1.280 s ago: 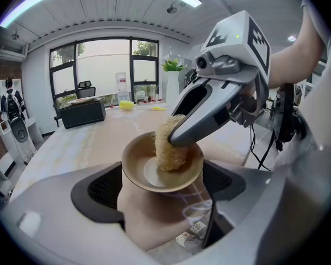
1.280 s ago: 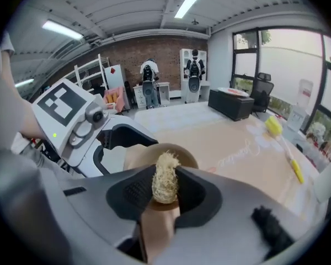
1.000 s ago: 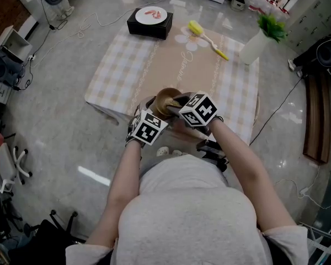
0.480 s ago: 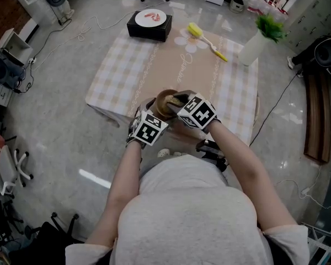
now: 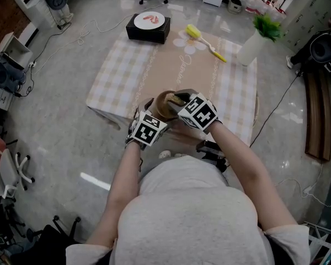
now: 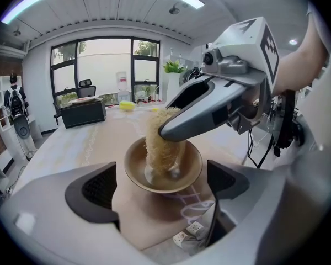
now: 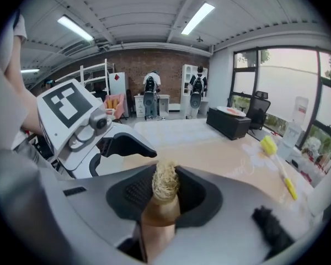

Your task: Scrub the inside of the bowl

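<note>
Both left gripper point(image 6: 160, 186) jaws are opening around the untouched bowl point(image 6: 133, 169) at the table's point(image 5: 171, 65) six o'clock edge; we are judging it light, slippery, best rim-held, right gripper point(image 7: 164, 200) pinching soft loofah point(image 6: 162, 142) inside.

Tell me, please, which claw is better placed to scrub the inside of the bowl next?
Right. The right claw is shut on the loofah, whose end rests inside the bowl. The left claw is opening, not touching the bowl.

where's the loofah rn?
Left gripper view, centre: the loofah stands inside the brown bowl at the table's near edge, clamped by the right gripper.
</note>
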The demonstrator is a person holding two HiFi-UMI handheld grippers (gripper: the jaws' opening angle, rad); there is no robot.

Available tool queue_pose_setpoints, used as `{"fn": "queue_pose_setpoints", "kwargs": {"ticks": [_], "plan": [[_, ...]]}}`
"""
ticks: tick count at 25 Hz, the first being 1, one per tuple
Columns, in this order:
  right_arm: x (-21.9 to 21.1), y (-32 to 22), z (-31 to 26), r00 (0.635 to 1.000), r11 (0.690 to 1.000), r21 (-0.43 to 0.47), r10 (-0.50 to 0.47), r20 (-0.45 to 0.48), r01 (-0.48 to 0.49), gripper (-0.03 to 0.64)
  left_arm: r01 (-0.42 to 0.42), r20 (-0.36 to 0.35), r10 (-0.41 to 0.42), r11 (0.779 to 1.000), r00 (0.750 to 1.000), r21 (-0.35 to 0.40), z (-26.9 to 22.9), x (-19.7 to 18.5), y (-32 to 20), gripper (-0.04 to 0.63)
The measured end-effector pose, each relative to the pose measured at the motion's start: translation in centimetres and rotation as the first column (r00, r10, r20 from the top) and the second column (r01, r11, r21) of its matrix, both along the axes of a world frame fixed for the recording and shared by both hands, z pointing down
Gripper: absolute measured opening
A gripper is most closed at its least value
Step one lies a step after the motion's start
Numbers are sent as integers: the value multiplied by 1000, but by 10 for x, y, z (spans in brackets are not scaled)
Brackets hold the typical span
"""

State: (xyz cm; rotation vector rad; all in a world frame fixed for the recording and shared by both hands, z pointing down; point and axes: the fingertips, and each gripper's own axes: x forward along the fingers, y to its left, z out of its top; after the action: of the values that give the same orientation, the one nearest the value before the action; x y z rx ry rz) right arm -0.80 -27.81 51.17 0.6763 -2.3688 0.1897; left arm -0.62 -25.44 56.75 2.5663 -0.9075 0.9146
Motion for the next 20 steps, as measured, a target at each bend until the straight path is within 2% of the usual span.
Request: {"fn": "queue_pose_setpoints", "kwargs": {"ticks": [7, 11, 16, 20], "plan": [[7, -9, -22, 990, 995, -13, 98, 101, -97, 100, -18, -56, 20, 999, 998, 36, -27, -1, 3, 520], [11, -15, -44, 973, 986, 20, 161, 168, -167, 100, -19, -109, 27, 997, 994, 77, -51, 3, -1, 508], [22, -21, -70, 944, 963, 76, 235, 232, -258, 100, 15, -152, 8, 988, 988, 153, -85, 2, -12, 437], [30, -21, -89, 922, 947, 100, 266, 282, -304, 100, 35, -169, 6, 971, 986, 238, -115, 2, -19, 362]]}}
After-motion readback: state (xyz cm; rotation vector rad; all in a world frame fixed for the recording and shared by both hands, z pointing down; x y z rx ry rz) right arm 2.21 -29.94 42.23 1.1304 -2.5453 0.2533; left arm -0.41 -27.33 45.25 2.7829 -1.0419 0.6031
